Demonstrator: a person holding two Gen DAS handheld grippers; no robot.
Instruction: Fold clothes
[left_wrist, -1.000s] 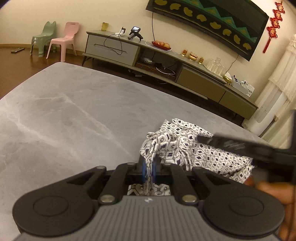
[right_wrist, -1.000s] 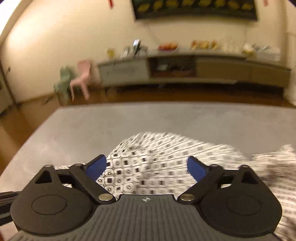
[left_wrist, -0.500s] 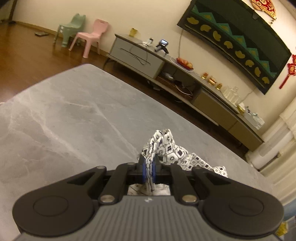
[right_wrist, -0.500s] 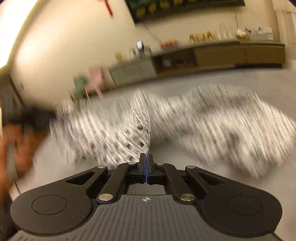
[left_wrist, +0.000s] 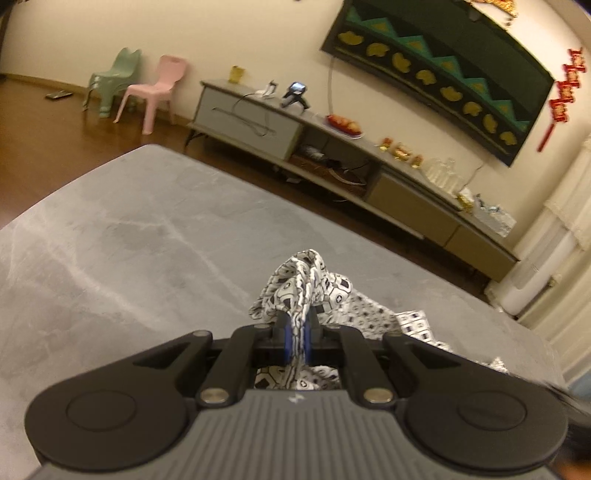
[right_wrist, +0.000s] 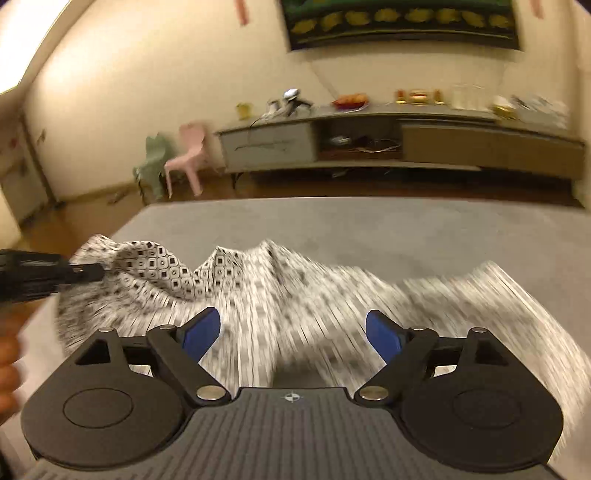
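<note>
Left gripper (left_wrist: 296, 334): fingers still pinching a bunch of the patterned cloth (left_wrist: 308, 282), low in the frame's middle.
Right gripper (right_wrist: 291, 334): was pinching the cloth half a second ago; now fingers spread, holding nothing.
Cloth: rumpled on the grey desk (right_wrist: 369, 225).
Meaning: needs a fresh grab before folding.

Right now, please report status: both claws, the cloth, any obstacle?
Left claw shut on patterned cloth. Right claw open, holding nothing, above cloth. Cloth rumpled on grey table, one end raised. No obstacle seen.
</note>
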